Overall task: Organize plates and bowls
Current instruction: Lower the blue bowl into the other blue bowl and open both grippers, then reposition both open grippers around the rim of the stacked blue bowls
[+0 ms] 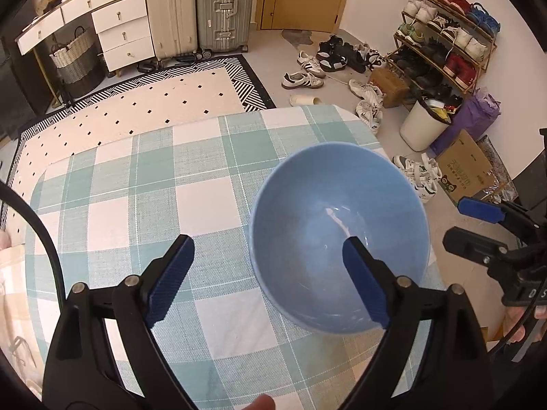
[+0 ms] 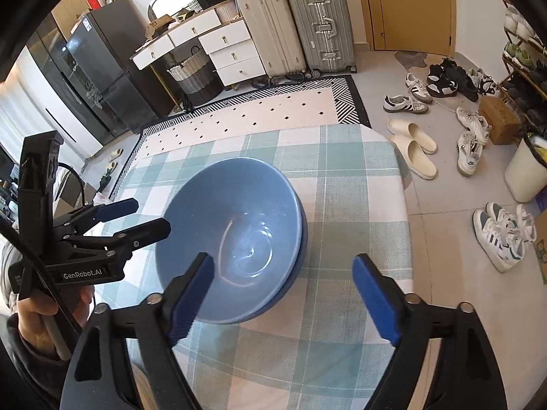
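We have the bowls (image 2: 232, 235) nested in one stack near the bench (image 2: 342, 184) edge, both grippers' fingers (image 1: 171, 280) spread and empty, so little seems left; no plates show.

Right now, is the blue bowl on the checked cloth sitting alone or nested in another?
Nested. In the right wrist view the top blue bowl sits inside a second bowl, whose rim shows beneath its right edge.

The stacked blue ceramic bowls (image 2: 236, 235) sit on the checked-cloth counter (image 2: 345, 184). The patterned floor rug (image 2: 273, 109) lies at twelve o'clock beyond it. Loose shoes (image 2: 407, 102) lie at two o'clock.
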The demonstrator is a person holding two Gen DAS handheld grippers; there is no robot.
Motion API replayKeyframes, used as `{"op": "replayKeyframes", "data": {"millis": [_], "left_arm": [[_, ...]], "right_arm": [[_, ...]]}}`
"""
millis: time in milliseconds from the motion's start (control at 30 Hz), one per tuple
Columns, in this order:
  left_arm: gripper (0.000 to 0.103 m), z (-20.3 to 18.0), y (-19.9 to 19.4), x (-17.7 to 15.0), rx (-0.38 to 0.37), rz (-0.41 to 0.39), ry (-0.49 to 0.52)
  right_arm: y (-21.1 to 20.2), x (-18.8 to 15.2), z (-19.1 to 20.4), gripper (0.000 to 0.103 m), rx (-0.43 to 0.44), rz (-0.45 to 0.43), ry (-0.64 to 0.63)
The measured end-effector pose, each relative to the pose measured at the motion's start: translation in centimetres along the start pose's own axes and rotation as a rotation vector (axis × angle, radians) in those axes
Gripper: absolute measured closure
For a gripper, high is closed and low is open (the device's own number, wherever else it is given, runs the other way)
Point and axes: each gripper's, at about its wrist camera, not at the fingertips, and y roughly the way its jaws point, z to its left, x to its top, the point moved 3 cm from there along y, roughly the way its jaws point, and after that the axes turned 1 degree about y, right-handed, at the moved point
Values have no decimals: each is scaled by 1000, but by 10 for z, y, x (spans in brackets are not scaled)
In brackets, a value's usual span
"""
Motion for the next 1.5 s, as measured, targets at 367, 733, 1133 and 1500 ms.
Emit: {"op": "replayKeyframes", "data": {"millis": [367,733,1133,1500], "left_arm": [[2,1,-13,-11,16,-21,17],[2,12,-8,-16,32,-9,-5],[2,13,15,-11,12,8,-12],[2,19,44,-8,22,35,-32]], "right_arm": [[-5,-10,4,7,12,-12,8],[-3,-8,4,7,21,-12,10],[13,-3,6,7,27,6,18],[38,0,4,7,44,36,36]]}}
